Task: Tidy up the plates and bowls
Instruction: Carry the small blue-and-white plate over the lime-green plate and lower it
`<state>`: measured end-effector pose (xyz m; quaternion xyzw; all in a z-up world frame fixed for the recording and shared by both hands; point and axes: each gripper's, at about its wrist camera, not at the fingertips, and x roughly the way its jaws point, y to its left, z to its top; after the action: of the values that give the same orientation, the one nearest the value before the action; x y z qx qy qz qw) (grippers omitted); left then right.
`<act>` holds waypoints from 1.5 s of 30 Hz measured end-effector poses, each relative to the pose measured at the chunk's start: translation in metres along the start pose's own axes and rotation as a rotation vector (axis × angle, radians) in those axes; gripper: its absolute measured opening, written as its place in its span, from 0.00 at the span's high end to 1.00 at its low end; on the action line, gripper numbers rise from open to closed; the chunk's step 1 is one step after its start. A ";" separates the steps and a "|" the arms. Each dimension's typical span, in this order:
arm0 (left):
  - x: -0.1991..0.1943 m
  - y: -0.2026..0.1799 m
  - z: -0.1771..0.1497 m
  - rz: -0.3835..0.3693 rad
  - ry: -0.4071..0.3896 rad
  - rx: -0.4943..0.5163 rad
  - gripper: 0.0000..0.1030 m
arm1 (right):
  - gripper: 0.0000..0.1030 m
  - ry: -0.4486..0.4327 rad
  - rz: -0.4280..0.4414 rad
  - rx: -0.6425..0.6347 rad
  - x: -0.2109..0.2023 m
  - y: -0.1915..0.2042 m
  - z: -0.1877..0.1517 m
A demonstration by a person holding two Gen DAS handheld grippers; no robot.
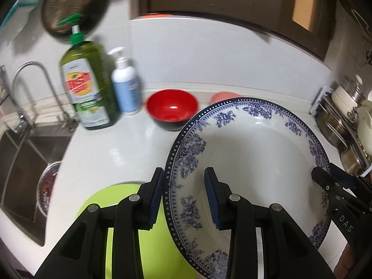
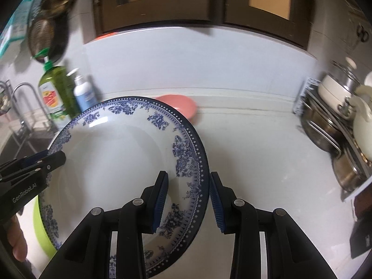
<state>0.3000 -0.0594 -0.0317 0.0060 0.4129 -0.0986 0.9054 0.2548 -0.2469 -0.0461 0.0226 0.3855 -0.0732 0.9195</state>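
blue-and-white floral plate (image 1: 255, 153) is up off the white counter (image 1: 111, 153), tilted, held at two opposite edges. left gripper (image 1: 184, 197) straddles the plate's left rim: one blue pad outside the rim, the other inside on the plate face, fingers (image 1: 215, 200) fairly narrow w/ the rim between them. looks like contact on both sides, but the blur makes that hard to confirm. right gripper (image 2: 189, 200) does the same on the plate's right rim (image 2: 200, 162), one pad on the white inner face, the other just outside the dotted border; gap at the outer pad is slim, can't tell if it's actually touching.

under the plate's near-left edge sits a lime green dish (image 1: 125, 209), partly hidden by the plate & the left gripper. a bit of a person's hand (image 2: 16, 239) shows at the lower left of the right wrist view.

behind the plate on the counter: red bowl w/ black outside (image 1: 172, 109), upright, and a pink bowl (image 2: 183, 107) near the back wall, mostly covered by the plate rim. left of the red bowl stand a green dish soap bottle (image 1: 88, 86) & a white pump bottle (image 1: 125, 81), just beside each other. sink (image 1: 25, 162) & tap (image 1: 34, 86) at far left. rack w/ steel pots (image 2: 330, 125) at far right.
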 end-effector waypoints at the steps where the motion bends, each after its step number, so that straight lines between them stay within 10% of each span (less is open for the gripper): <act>1: -0.003 0.007 -0.002 0.009 -0.002 -0.009 0.66 | 0.64 -0.003 0.009 -0.010 -0.002 0.008 -0.001; 22: -0.043 0.124 -0.051 0.179 0.011 -0.164 0.65 | 0.64 0.026 0.178 -0.195 -0.004 0.125 -0.012; 45: 0.012 0.156 -0.100 0.215 0.214 -0.230 0.65 | 0.64 0.242 0.213 -0.257 0.058 0.158 -0.054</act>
<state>0.2616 0.1007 -0.1175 -0.0432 0.5125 0.0476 0.8563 0.2806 -0.0920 -0.1280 -0.0455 0.4949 0.0773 0.8643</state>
